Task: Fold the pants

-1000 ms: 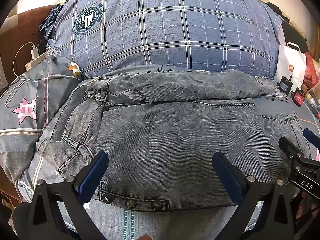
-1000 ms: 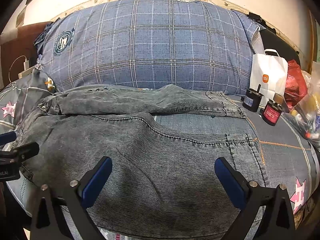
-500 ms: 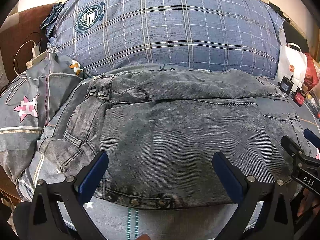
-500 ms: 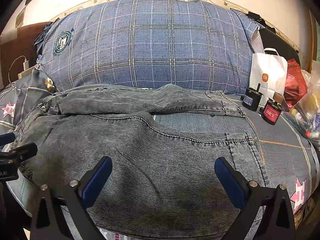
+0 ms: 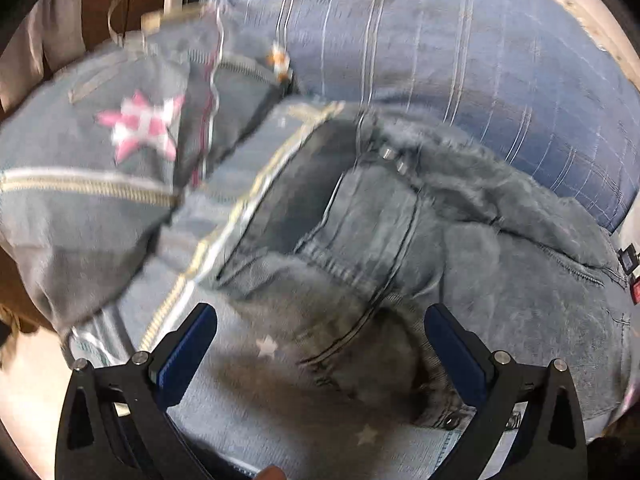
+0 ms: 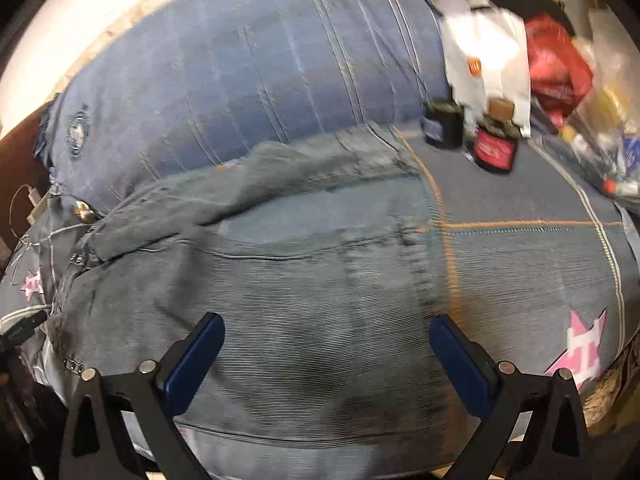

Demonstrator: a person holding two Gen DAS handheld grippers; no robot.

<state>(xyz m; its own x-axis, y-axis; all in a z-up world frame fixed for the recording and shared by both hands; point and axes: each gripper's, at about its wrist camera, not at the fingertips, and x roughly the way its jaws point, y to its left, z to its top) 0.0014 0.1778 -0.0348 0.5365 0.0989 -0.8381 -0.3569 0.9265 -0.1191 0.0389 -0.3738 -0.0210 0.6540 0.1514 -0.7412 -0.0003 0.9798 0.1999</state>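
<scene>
Hovering over half-folded grey jeans (image 6: pixel 304 300) on bed (image 6: pixel 520 240), left gripper (image 5: pixel 320 344) and right gripper (image 6: pixel 326 348) wide-jawed, empty; next needs pinching near-edge corners, lifting toward plaid pillow (image 6: pixel 248 88).

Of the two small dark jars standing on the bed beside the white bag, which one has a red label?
The red-labelled jar, the nearer one with the brown cap. The other jar, to its left, is dark all over.
</scene>
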